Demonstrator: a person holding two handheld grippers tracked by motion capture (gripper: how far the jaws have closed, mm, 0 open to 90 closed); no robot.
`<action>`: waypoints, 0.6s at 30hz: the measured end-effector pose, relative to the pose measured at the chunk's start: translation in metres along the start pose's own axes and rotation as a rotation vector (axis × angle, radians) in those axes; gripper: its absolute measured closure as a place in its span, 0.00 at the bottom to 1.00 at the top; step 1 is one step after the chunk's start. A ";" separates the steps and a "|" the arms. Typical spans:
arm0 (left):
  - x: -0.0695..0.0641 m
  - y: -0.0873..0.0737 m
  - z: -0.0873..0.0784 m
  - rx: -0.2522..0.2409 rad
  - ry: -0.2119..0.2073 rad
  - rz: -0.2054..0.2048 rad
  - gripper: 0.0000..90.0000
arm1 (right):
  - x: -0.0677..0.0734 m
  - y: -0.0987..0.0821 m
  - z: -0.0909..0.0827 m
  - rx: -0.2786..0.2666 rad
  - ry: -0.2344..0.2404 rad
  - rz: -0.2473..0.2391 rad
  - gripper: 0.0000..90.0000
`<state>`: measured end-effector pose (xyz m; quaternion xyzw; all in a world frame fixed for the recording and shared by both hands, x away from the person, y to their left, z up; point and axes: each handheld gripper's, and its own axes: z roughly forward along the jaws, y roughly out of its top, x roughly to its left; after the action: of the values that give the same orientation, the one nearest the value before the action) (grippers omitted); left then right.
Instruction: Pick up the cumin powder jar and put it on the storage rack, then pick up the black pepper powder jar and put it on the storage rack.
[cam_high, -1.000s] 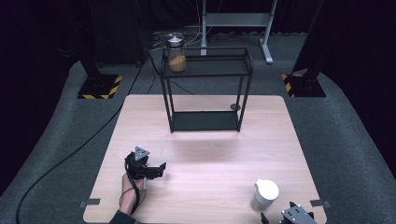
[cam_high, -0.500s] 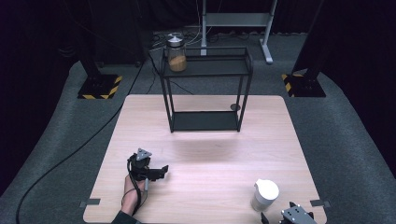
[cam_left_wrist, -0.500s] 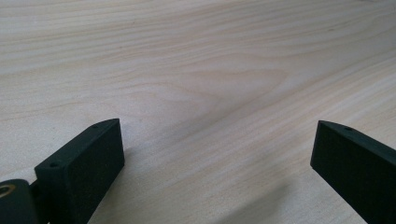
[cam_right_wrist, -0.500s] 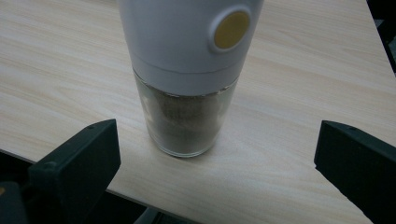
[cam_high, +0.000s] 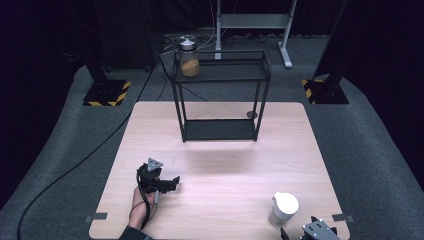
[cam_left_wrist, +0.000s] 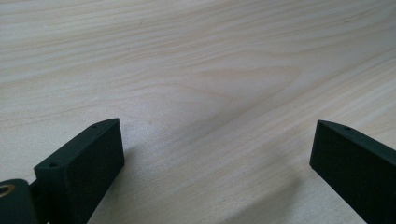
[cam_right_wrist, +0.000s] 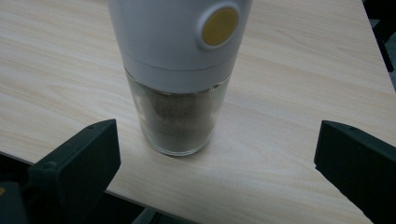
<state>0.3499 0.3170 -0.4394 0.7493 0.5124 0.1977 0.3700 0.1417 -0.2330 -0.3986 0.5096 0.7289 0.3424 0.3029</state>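
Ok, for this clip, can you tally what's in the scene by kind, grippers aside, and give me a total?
Jars with orange-brown contents: 1, the jar on the rack's top shelf
White-topped grinders: 1, the grinder near the table's front right
Black wire racks: 1, the rack
Wooden tables: 1, the table
Total: 4

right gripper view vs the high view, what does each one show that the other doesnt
The right gripper view alone shows the yellow button on the white grinder and the brownish contents in its clear base, with open jaws on either side, not touching.

The high view alone shows the black wire shelf, the jar on its top tier, and the left gripper low over the table.

Both show the grinder, upright near the wooden table's front edge, and the right gripper.
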 end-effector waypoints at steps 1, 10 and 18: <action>0.000 0.000 0.000 0.001 0.000 0.000 0.03 | 0.000 0.000 0.000 0.000 -0.002 -0.001 0.00; -0.005 0.001 0.001 0.007 0.023 0.010 0.03 | 0.001 -0.001 -0.001 -0.005 -0.014 0.004 0.00; -0.012 0.004 0.003 0.023 0.047 0.036 0.02 | 0.003 -0.002 0.002 0.000 -0.020 0.010 0.00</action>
<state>0.3492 0.3045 -0.4372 0.7577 0.5097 0.2162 0.3455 0.1412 -0.2306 -0.4017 0.5166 0.7234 0.3388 0.3083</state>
